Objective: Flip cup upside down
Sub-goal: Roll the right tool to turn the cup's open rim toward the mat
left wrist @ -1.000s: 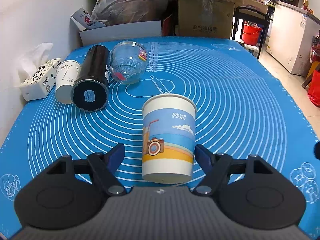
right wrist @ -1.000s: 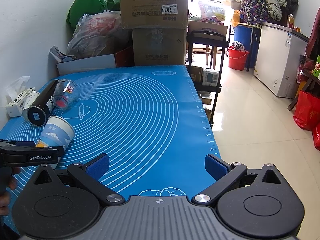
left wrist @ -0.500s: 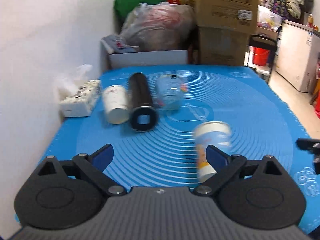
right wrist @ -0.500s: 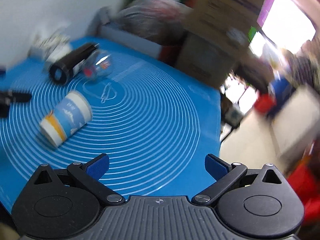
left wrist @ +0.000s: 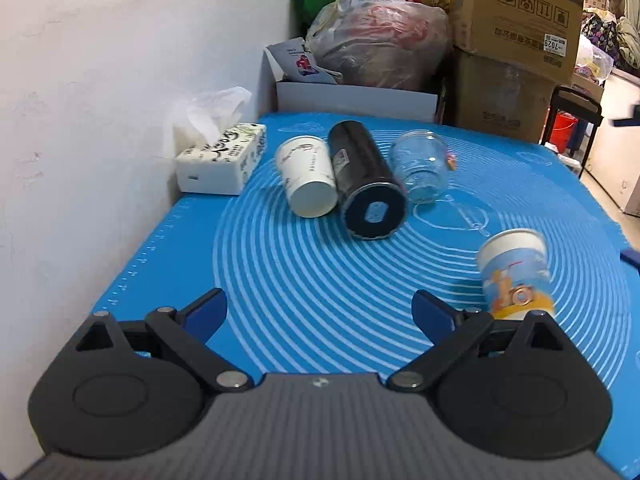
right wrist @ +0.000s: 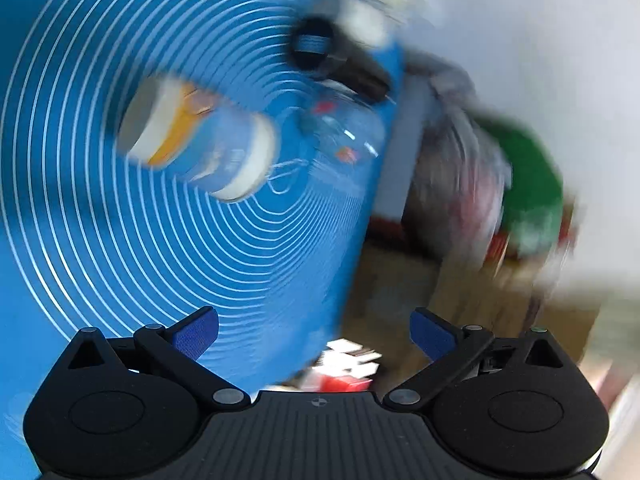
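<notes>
A paper cup (left wrist: 514,274) with a blue, white and orange camera print stands upright on the blue mat (left wrist: 320,280), wide mouth up, just right of my left gripper's right finger. My left gripper (left wrist: 320,312) is open and empty, pulled back to the cup's left. In the blurred, rolled right wrist view the cup (right wrist: 200,140) shows ahead and left. My right gripper (right wrist: 316,336) is open and empty, well short of the cup.
A white paper cup (left wrist: 308,178), a black tumbler (left wrist: 366,182) and a clear plastic cup (left wrist: 422,168) lie on their sides at the mat's back. A tissue box (left wrist: 222,158) sits by the left wall. Boxes (left wrist: 516,40) and bags (left wrist: 380,40) stand behind.
My left gripper has pulled away from around the cup, back and to the left. My right gripper has swung towards the cup and rolled strongly, so its view is tilted and blurred.
</notes>
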### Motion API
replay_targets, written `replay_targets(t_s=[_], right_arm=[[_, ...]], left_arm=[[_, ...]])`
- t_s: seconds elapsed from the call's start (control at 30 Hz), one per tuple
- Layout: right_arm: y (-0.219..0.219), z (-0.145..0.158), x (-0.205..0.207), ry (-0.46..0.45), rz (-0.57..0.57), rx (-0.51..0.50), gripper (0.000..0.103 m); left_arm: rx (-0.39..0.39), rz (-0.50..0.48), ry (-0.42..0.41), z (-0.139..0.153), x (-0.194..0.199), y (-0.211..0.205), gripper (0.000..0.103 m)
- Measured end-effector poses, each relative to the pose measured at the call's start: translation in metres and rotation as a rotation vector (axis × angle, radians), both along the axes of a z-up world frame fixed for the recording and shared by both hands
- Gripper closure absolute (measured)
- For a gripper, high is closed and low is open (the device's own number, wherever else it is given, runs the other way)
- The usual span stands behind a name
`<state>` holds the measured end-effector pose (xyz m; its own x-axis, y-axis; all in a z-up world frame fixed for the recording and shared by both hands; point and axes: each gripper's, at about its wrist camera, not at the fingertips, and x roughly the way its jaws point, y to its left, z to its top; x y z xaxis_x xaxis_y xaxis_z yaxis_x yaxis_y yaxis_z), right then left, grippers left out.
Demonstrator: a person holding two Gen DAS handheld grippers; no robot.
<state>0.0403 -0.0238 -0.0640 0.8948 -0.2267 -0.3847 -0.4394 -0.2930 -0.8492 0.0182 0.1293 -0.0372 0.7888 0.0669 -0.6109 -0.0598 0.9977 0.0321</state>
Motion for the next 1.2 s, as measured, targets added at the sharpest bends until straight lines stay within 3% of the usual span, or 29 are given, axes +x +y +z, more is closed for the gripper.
replay_targets(t_s=[0.07,0.17,0.37,0.47,0.57,0.67,0.83,0.9,1.1,1.2], right_arm=[[0.005,-0.022,-0.003,-0.004,0.091,-0.172,0.0],[0.011,-0.044,0.0,-0.003,0.203,-0.354,0.0],[-0.004,-0.075,-0.01,0.008,0.599,-0.784,0.0],[-0.003,-0.084,-0.012,0.04,0.677,-0.907,0.0],[-0.003,-0.092,-0.016,0.097,0.724,-0.97,0.0],[-0.005,-0.102,-0.024,0.13,0.753,-1.009,0.011],[0.002,-0.109,-0.021,0.152,0.697,-1.003,0.041],[0.003,-0.107,-0.016,0.15,0.687,-0.996,0.046],[-0.002,-0.099,-0.02,0.142,0.681,-0.919,0.047],[0.001,-0.091,-0.02,0.138,0.646,-0.821,0.047]], left_arm=[[0.015,0.008,-0.008,-0.004,-0.004,0.005,0.005],[0.012,0.015,-0.013,-0.01,-0.01,0.013,0.005],[-0.01,0.014,-0.022,-0.016,-0.014,0.025,0.005],[-0.031,0.019,-0.027,-0.016,-0.014,0.03,0.005],[-0.044,0.03,-0.025,-0.018,-0.013,0.037,0.005],[-0.051,0.049,-0.023,-0.02,-0.012,0.044,0.005],[-0.066,0.062,-0.013,-0.022,-0.01,0.051,0.005],[-0.062,0.06,-0.014,-0.023,-0.01,0.051,0.005],[-0.055,0.053,-0.01,-0.023,-0.009,0.049,0.005],[-0.051,0.049,-0.008,-0.023,-0.009,0.047,0.005]])
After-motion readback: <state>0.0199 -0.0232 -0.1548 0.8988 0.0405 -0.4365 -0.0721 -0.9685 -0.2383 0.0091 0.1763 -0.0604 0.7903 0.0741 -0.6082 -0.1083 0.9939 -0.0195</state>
